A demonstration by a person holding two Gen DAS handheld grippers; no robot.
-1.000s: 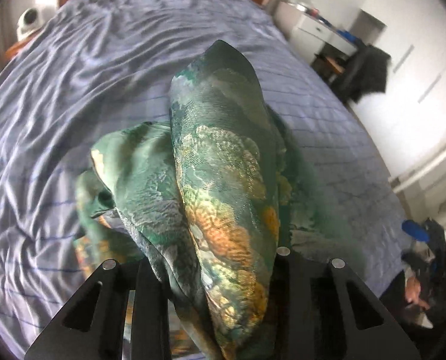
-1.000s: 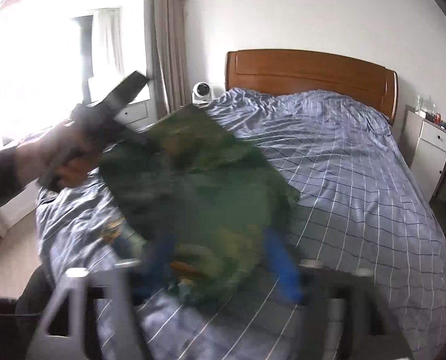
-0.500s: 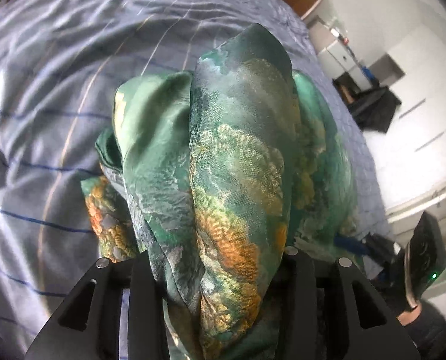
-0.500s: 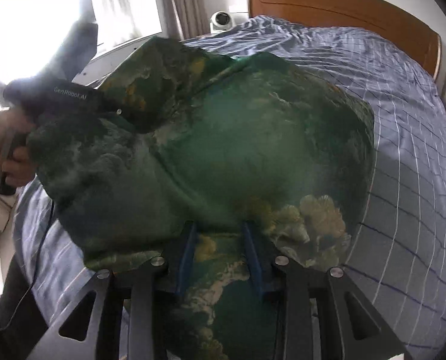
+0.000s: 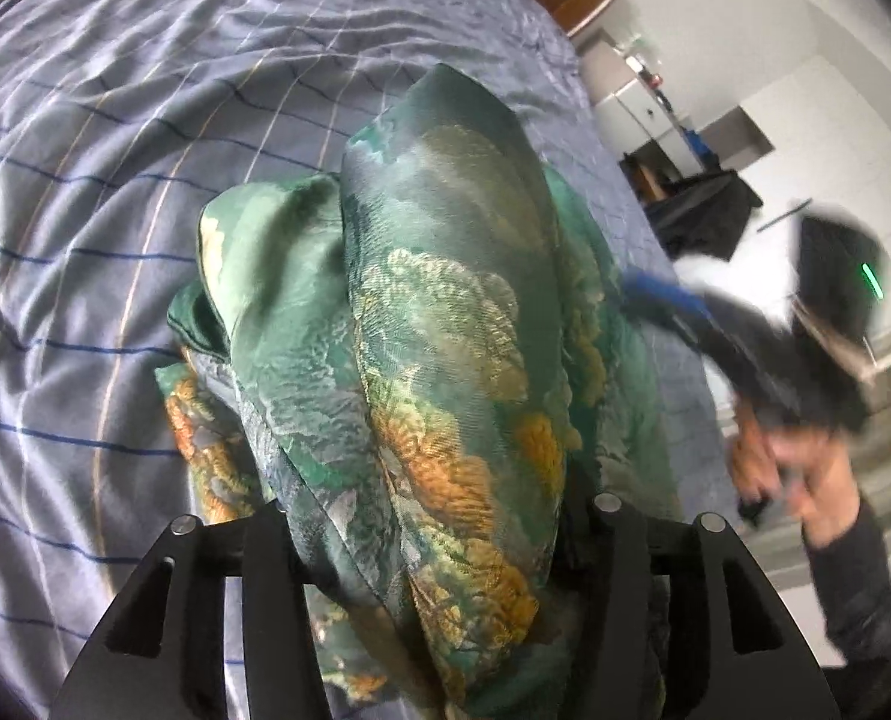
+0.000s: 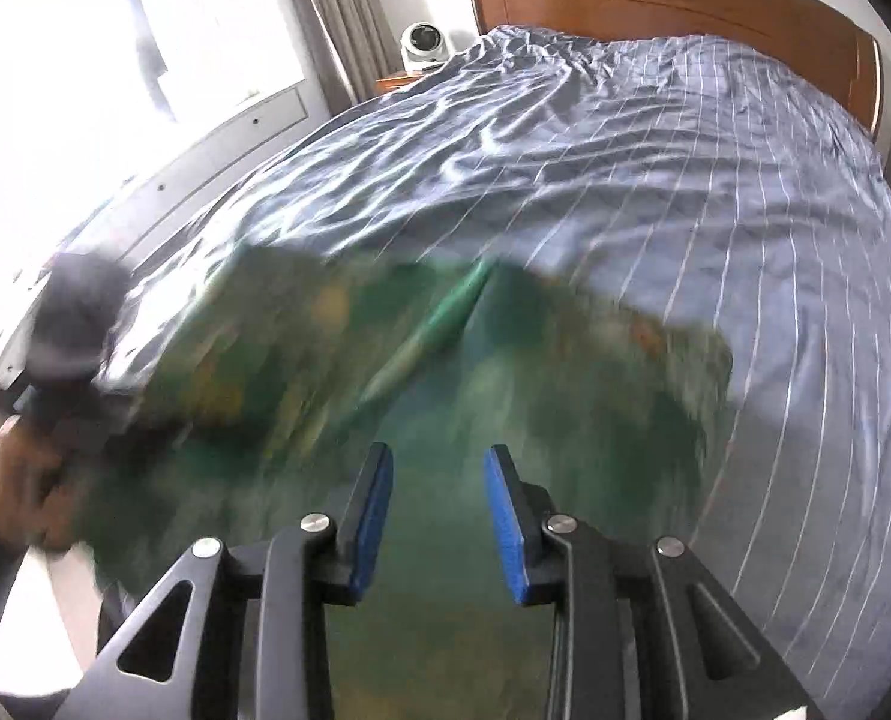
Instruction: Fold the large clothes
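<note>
The bed (image 6: 655,192), covered by a wrinkled blue-grey checked sheet, is the landmark here: most of its surface is bare, with wide free room toward the wooden headboard (image 6: 673,6) and toward the far side, where a pale bedside cabinet (image 5: 637,108) stands. On the window side, a small white camera (image 6: 424,45) stands on a nightstand beside the headboard, near the curtain (image 6: 331,18). The green patterned garment (image 5: 439,360), with orange and gold flowers, lies bunched near the foot end of the bed, close to the edge on the window side. In the left wrist view a thick fold of it rises between the fingers of the left gripper (image 5: 439,546); the jaws have just been opening, and the cloth hides the pads, so I cannot tell if they press it. In the right wrist view the garment is blurred and spreads under and in front of the right gripper (image 6: 439,516). Its blue pads (image 6: 508,534) stand apart with a clear gap, and nothing is pinched between them; the cloth is only below. The right hand (image 5: 805,480) appears blurred at the bed's edge, just beside the garment.
</note>
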